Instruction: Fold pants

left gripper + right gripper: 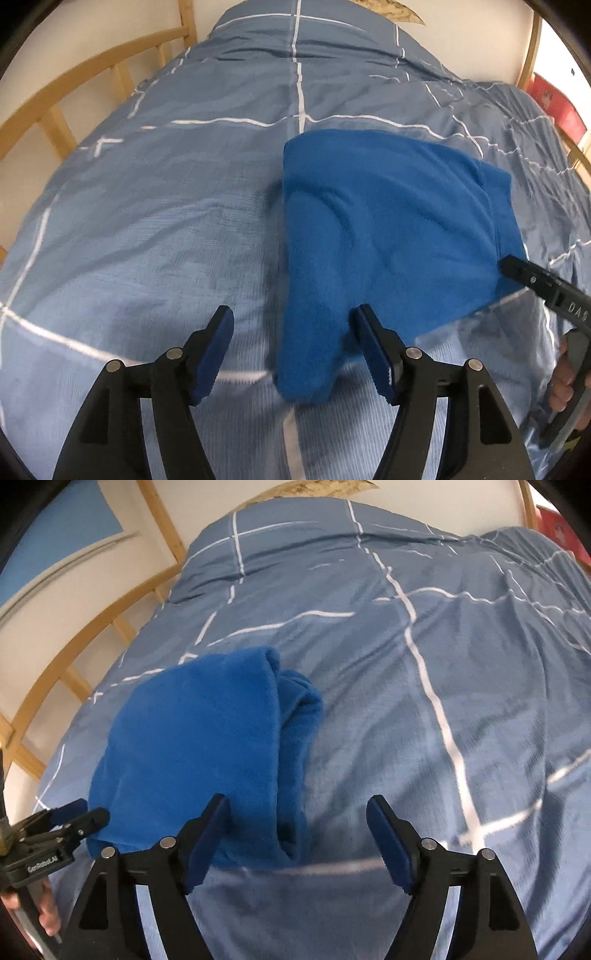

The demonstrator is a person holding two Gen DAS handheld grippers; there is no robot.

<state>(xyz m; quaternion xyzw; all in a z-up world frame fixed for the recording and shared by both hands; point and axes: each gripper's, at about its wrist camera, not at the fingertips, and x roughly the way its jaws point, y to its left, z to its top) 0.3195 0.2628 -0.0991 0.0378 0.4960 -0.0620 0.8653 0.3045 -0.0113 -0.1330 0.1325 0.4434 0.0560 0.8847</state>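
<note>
The blue fleece pants point(388, 229) lie folded into a compact stack on the grey-blue bed cover point(166, 229). My left gripper point(295, 354) is open, its jaws wide apart around the pants' near left corner, holding nothing. The right gripper shows in the left wrist view point(517, 271) at the pants' right edge. In the right wrist view the pants point(199, 746) lie left of centre, with layered folds at their right edge. My right gripper point(299, 836) is open and empty at the pants' near right corner. The left gripper point(79, 818) appears at lower left, beside the pants.
The bed cover point(443, 701) with white grid lines fills both views and is rumpled at the far right. A wooden bed rail point(74, 88) runs along the left side. A red box point(554, 103) stands beyond the bed's right edge.
</note>
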